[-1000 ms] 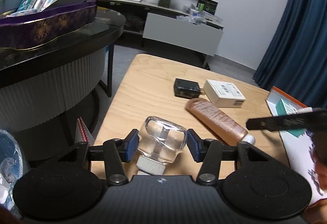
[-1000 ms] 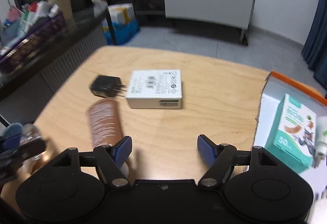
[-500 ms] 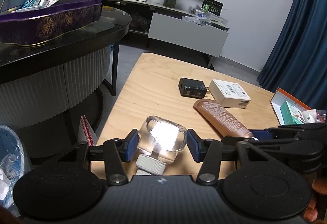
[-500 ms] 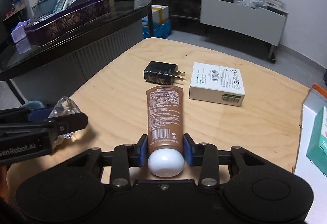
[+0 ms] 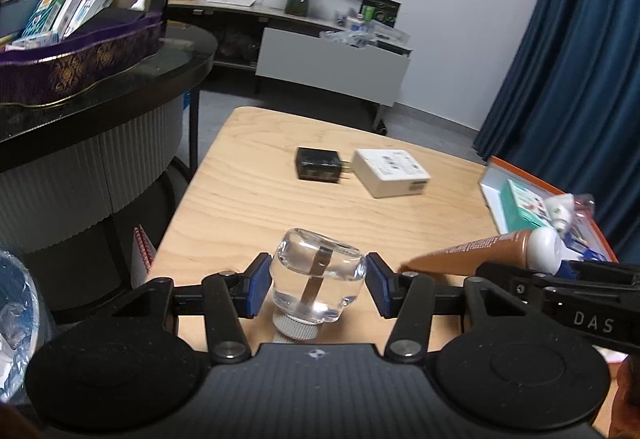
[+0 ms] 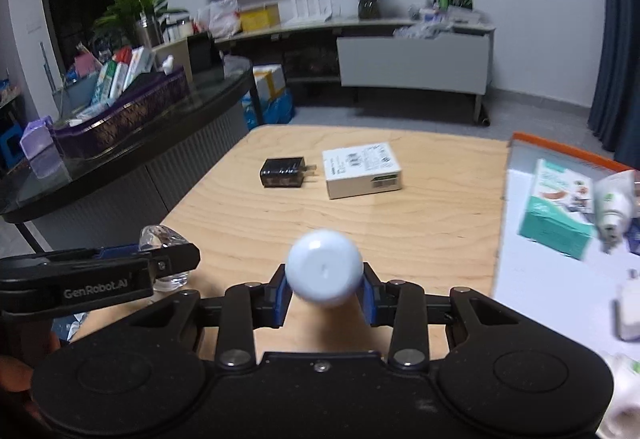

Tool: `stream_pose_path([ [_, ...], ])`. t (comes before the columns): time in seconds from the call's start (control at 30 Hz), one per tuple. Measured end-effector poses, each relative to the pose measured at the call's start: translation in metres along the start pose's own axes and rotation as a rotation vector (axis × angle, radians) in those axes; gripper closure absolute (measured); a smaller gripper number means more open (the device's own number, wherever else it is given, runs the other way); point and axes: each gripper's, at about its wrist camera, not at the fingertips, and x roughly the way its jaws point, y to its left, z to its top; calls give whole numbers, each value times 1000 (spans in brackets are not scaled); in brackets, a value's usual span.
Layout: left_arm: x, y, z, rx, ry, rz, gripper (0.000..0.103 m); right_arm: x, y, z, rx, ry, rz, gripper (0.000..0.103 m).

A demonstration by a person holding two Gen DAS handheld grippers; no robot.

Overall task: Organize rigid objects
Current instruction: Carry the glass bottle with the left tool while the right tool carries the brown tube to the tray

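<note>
my right gripper [image 6: 323, 297] clamped on brown white-capped tube [image 6: 324, 275], lower centre, cap toward camera | orange-rimmed white box [image 6: 560, 153] lies frame-right, nearest this hand | left gripper [image 5: 318, 289] pads bracket clear glass bottle [image 5: 318, 279], contact unclear

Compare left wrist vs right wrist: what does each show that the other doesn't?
Left wrist only: the brown tube side-on, and the red spiral notebook beside the table.
Right wrist only: the tube's white cap end-on in the right gripper, and a purple container on the dark counter.
Both: the clear bottle in the left gripper, the black charger, the white box.
</note>
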Motion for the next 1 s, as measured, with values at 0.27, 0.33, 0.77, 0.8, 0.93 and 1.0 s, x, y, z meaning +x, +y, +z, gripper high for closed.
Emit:
stream_pose_path([
  [0.27,-18,-15,-15,20,3,-20,51,-45,0,-17,-2,-87,-2,93],
  [0.33,-20,-12,-18,13,0,-18,51,-48,1,-13,0,-83,-5,102],
  [0.77,-15,2,-14,-52,-20,-24,51,61,6,12,36,64,-62,20],
  [0.8,-14,2,-14,-50,-22,-26,51,72,4,16,53,70,-74,20],
  [0.93,-11,3,-14,-53,-29,-32,51,110,-3,22,89,103,-129,19],
  [1.0,-9,5,-13,-63,-28,-32,51,114,3,21,39,70,-158,45],
])
